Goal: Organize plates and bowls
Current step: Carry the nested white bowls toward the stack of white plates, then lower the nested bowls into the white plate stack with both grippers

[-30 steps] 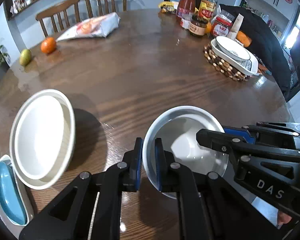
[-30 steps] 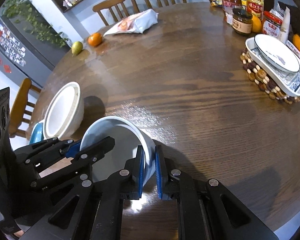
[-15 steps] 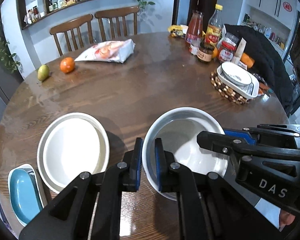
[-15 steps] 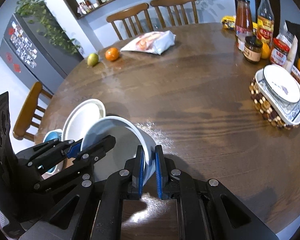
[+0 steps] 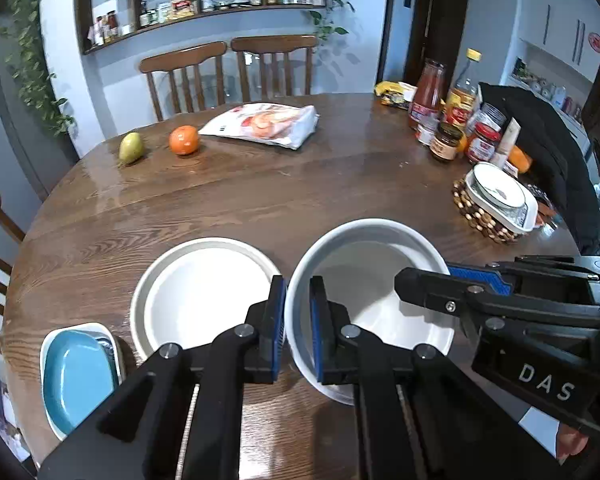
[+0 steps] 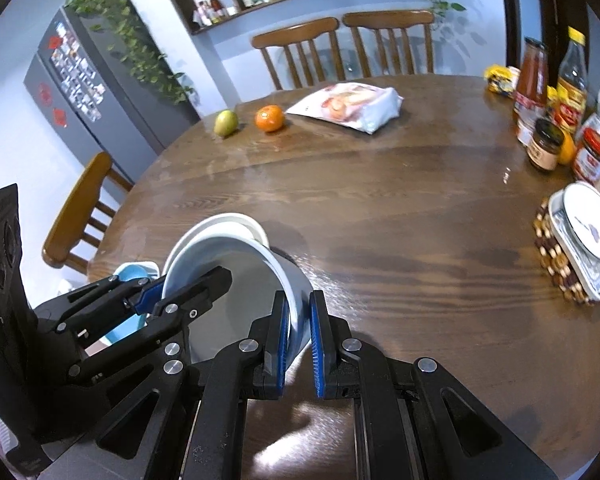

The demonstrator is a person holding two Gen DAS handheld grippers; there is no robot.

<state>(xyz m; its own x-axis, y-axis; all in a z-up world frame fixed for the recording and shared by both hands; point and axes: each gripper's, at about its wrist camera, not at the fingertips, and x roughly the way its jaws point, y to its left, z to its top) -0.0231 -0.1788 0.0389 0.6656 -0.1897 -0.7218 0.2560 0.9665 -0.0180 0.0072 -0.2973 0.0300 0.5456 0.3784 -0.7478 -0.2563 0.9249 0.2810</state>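
A deep white bowl [image 5: 364, 280] hangs above the round wooden table [image 5: 300, 200], held by both grippers on opposite sides of its rim. My left gripper [image 5: 298, 320] is shut on the near left rim. My right gripper [image 5: 428, 276] is shut on the right rim. In the right wrist view the same bowl [image 6: 236, 264] appears tilted, with the right gripper [image 6: 299, 320] on its rim and the left gripper [image 6: 180, 286] on the far side. A wide white plate [image 5: 204, 292] lies on the table just left of the bowl. A blue dish [image 5: 76, 372] sits inside a white dish at the near left edge.
A beaded trivet [image 5: 480, 220] at the right carries a white rectangular dish with a plate [image 5: 500, 192]. Bottles and jars [image 5: 452, 112] crowd the far right. A snack bag [image 5: 264, 122], an orange [image 5: 184, 140] and a pear [image 5: 131, 147] lie at the back. Chairs [image 5: 228, 72] ring the table.
Both grippers have risen with the bowl between them and tipped upward, so more of the room shows. The white plate now appears right beside the bowl's left side.
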